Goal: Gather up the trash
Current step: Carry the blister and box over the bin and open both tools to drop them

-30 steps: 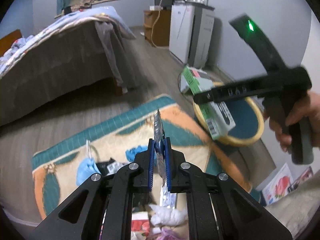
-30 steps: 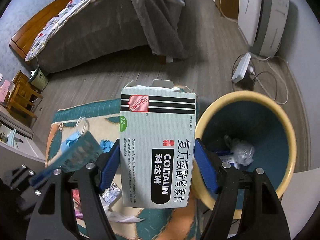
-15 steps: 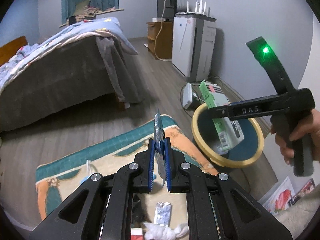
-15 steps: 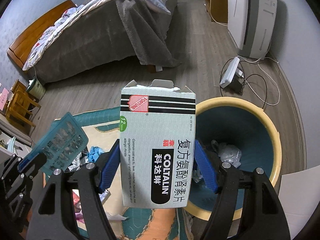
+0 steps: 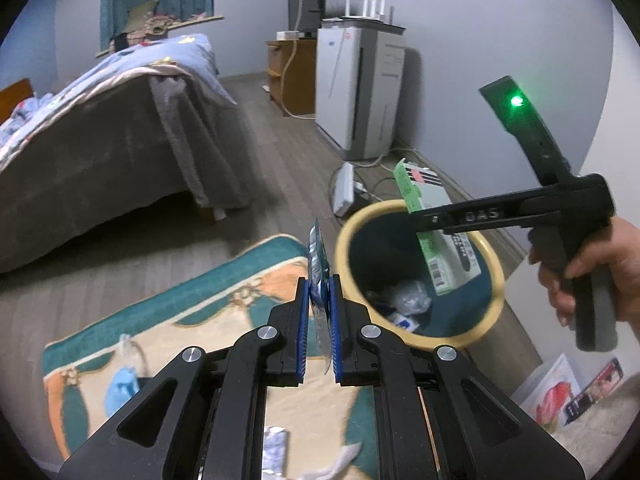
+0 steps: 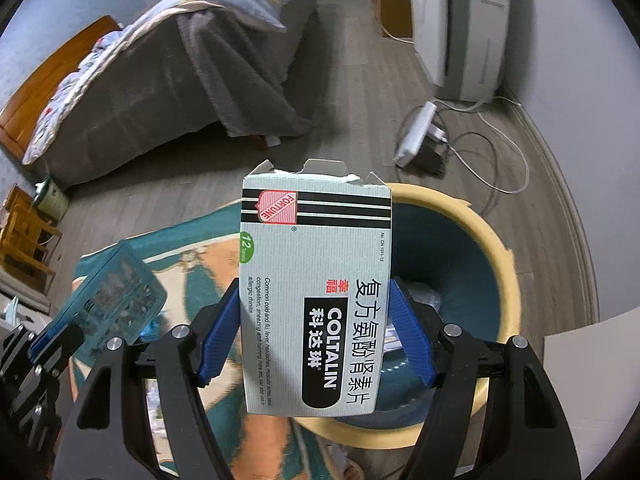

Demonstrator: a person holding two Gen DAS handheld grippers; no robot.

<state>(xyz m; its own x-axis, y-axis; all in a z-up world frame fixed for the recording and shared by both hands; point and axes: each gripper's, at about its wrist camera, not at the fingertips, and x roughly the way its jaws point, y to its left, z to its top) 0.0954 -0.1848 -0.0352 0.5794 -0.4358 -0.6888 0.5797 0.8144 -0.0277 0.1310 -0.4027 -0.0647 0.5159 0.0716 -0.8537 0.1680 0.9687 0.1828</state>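
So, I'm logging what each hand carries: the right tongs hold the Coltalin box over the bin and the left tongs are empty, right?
Not quite. The left tongs are shut on a blister pack, as the left wrist view shows. The right tongs do hold the Coltalin box over the bin.
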